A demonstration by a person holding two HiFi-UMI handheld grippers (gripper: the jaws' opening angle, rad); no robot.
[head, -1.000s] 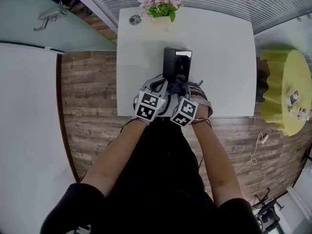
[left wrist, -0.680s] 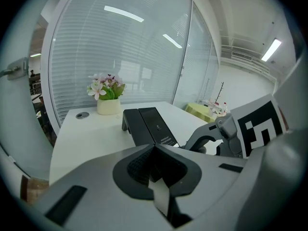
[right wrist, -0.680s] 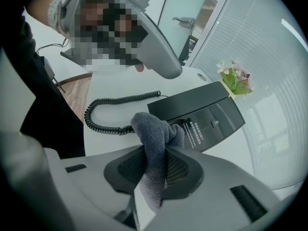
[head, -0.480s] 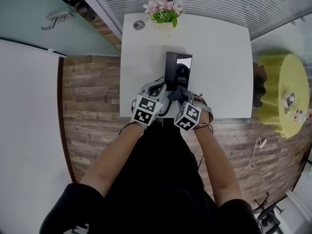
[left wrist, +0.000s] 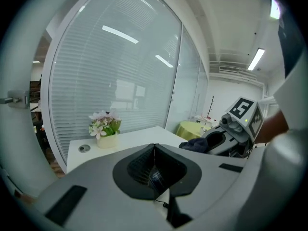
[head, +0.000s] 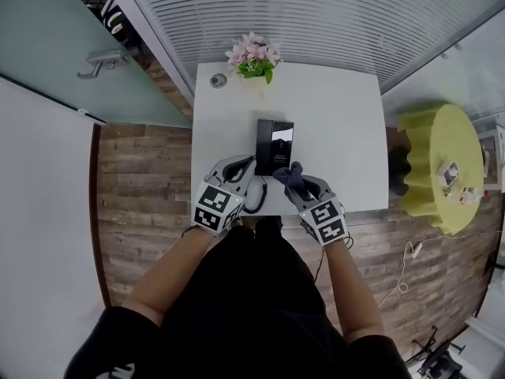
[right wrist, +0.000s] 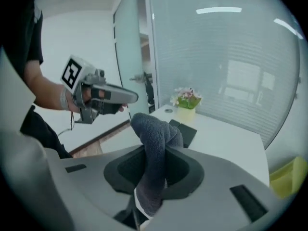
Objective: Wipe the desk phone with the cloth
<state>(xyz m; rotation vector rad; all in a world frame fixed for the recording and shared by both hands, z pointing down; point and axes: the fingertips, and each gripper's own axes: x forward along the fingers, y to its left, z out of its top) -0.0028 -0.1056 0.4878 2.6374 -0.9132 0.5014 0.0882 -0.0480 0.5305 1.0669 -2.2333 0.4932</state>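
Note:
The black desk phone (head: 274,146) lies flat on the white table (head: 339,125), with its black cord (head: 254,198) curling off its near left corner. My right gripper (head: 297,188) is shut on a dark grey-blue cloth (head: 289,175), which sticks up from the jaws just off the phone's near edge. In the right gripper view the cloth (right wrist: 154,146) hides part of the phone (right wrist: 186,130). My left gripper (head: 239,166) hovers left of the phone, shut, with nothing seen held. The left gripper view shows the right gripper (left wrist: 230,134) and the cloth (left wrist: 194,144).
A pot of pink flowers (head: 252,57) and a small round fitting (head: 218,80) sit at the table's far edge. A blinded glass wall (head: 300,14) runs behind. A yellow-covered round table (head: 438,164) stands to the right, and a glass door with a handle (head: 102,60) to the left.
Both grippers have moved apart and slightly back from the phone: the left one to the left, the right one with the cloth to the right. The head view has shifted.

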